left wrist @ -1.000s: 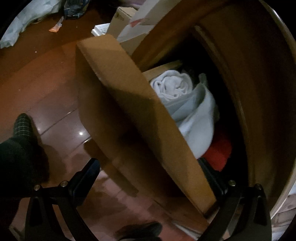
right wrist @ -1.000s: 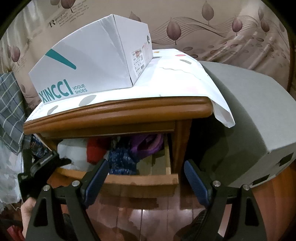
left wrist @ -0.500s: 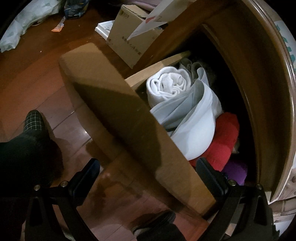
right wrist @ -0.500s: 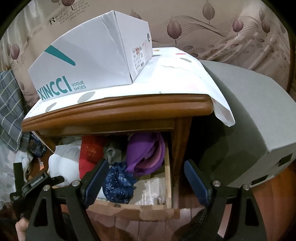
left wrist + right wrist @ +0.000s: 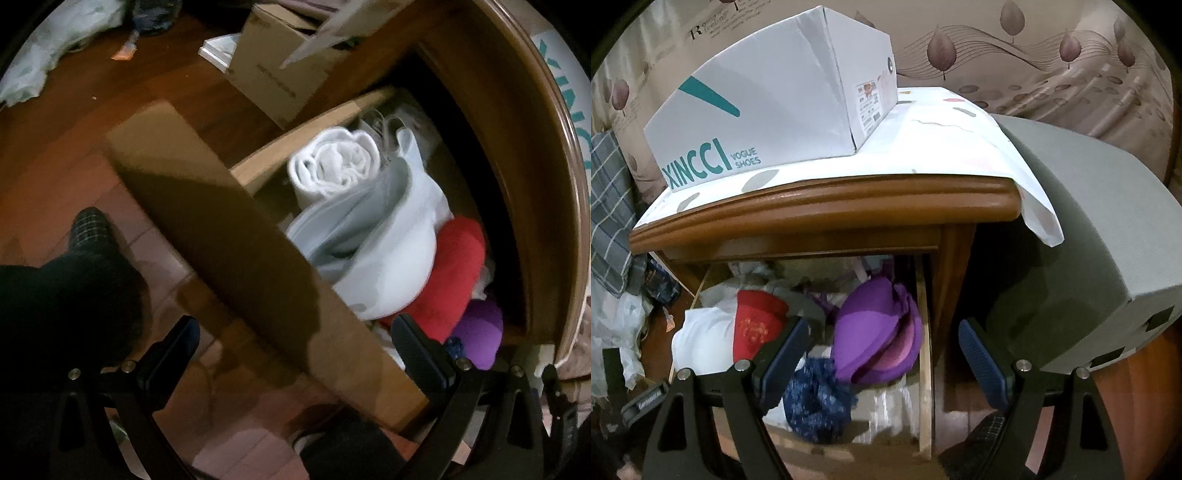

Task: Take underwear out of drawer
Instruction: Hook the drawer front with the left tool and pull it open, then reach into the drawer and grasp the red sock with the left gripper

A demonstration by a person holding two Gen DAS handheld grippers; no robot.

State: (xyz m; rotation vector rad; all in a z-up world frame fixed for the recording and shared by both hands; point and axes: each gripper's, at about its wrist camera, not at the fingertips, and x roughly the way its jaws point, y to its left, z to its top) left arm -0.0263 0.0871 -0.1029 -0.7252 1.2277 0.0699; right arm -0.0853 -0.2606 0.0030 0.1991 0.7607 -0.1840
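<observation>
Now: drawer (image 5: 925, 369) standing open, exposing purple underwear (image 5: 875, 332) | right hand-held gripper (image 5: 882, 362) spread, we are aiming there | left hand-held gripper (image 5: 295, 354) spread, straddling drawer front (image 5: 236, 258).

My left view is dim and warm, with a hard shadow across the drawer front (image 5: 236, 236) and motion smear on it. The right view is brighter (lit from above); both bend and go black at the rims.
</observation>
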